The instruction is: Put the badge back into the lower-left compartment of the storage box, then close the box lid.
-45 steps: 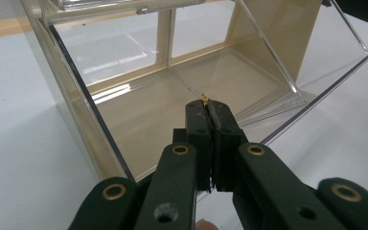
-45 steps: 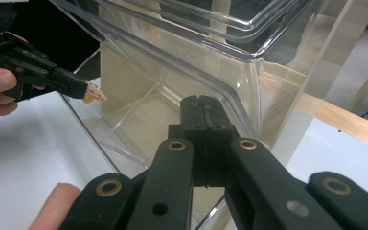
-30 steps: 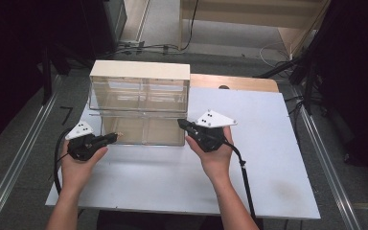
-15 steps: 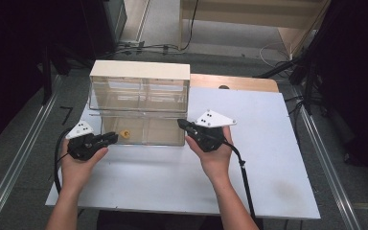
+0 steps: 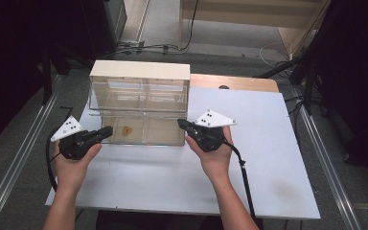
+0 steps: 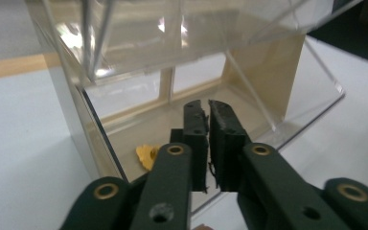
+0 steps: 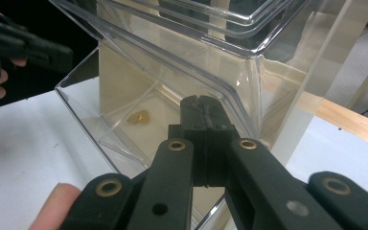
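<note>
On the white bench stood a clear two-tier drawer box with a cream top. Its lower drawer was pulled out toward the person, at 12 o'clock from both hands. A small yellow piece lay on the drawer floor, left of centre, nearer the left gripper.

The left gripper sat at the drawer's front left corner, at 9 o'clock from the drawer. In the left gripper view its jaws were nearly clenched, a thin slit between them, pinching nothing I could make out; the yellow piece lay at 10 o'clock from their tips.

The right gripper sat at the drawer's front right corner, at 3 o'clock. In the right gripper view its jaws were clenched flat together, close against the clear wall; whether they gripped it, I could not tell.
</note>
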Available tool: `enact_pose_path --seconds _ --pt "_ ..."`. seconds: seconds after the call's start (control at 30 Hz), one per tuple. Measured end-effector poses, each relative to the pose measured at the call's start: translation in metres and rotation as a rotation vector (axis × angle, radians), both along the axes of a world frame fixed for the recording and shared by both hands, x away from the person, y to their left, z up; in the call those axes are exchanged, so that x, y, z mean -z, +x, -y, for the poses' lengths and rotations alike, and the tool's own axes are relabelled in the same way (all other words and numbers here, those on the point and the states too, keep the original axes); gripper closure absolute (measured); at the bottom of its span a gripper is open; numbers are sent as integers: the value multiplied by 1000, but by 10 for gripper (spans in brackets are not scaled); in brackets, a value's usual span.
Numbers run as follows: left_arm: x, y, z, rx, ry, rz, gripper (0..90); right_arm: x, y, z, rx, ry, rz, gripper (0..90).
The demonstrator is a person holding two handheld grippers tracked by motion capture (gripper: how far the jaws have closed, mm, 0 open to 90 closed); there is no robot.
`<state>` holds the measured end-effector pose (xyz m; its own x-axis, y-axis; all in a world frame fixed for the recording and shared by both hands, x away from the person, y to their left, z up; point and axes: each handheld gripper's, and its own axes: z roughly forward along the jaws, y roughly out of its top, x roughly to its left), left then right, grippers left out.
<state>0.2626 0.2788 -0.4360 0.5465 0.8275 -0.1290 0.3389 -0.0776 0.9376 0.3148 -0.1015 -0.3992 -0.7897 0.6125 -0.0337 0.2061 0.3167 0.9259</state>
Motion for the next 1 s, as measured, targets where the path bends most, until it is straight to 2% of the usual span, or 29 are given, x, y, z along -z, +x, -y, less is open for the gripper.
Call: enact_pose_path --seconds 0.17,0.47,0.73,1.0 --pt "-10 -5 -4 -18 -11 36 900 0 0 0 -3 2 -3 878" --pt "-19 -11 -9 -46 -35 86 900 0 -1 1 0 5 -3 878" --pt "-20 -13 -12 -67 -47 98 900 2 -1 1 -1 9 -2 878" --pt "-18 -12 -13 -68 -39 92 900 3 -3 2 1 6 -7 878"
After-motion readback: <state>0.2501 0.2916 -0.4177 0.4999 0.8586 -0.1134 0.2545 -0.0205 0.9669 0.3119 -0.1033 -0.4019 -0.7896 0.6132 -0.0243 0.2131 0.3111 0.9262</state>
